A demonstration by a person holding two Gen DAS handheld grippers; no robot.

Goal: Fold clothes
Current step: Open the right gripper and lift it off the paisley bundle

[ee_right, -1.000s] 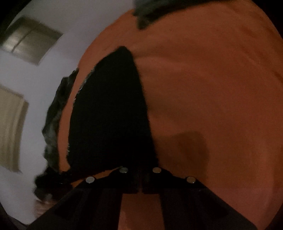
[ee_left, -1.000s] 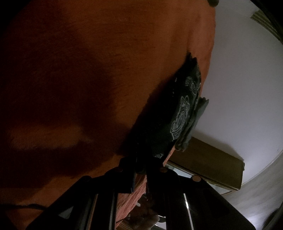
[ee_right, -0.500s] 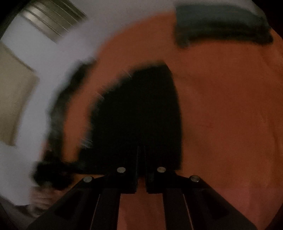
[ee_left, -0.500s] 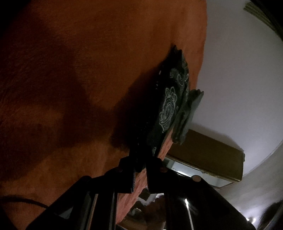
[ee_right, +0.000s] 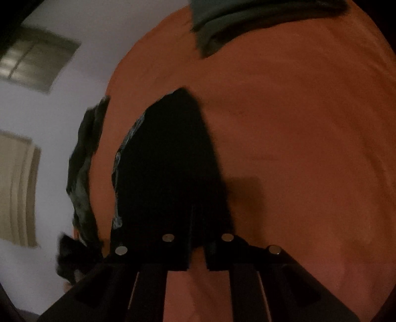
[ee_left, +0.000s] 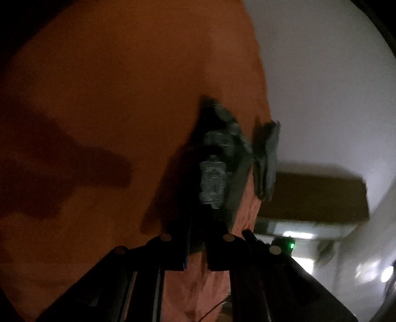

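Note:
A dark garment with a pale printed pattern point(ee_left: 215, 178) hangs above an orange cloth-covered surface point(ee_left: 111, 99). My left gripper point(ee_left: 198, 237) is shut on its lower edge. In the right wrist view the same garment point(ee_right: 168, 163) looks black, with a pale printed edge on its left. My right gripper point(ee_right: 196, 237) is shut on its near edge. Part of the garment point(ee_right: 84, 168) droops past the left edge of the orange surface point(ee_right: 297, 136).
A grey-green folded cloth point(ee_right: 235, 22) lies at the far edge of the orange surface. White walls point(ee_left: 321, 86) and a wooden cabinet point(ee_left: 316, 195) lie beyond. A green light point(ee_left: 292, 245) glows at the lower right.
Both grippers have lifted and shifted with the garment held between them; the garment has swung and the views have turned. The grey-green cloth has come further into the right wrist view.

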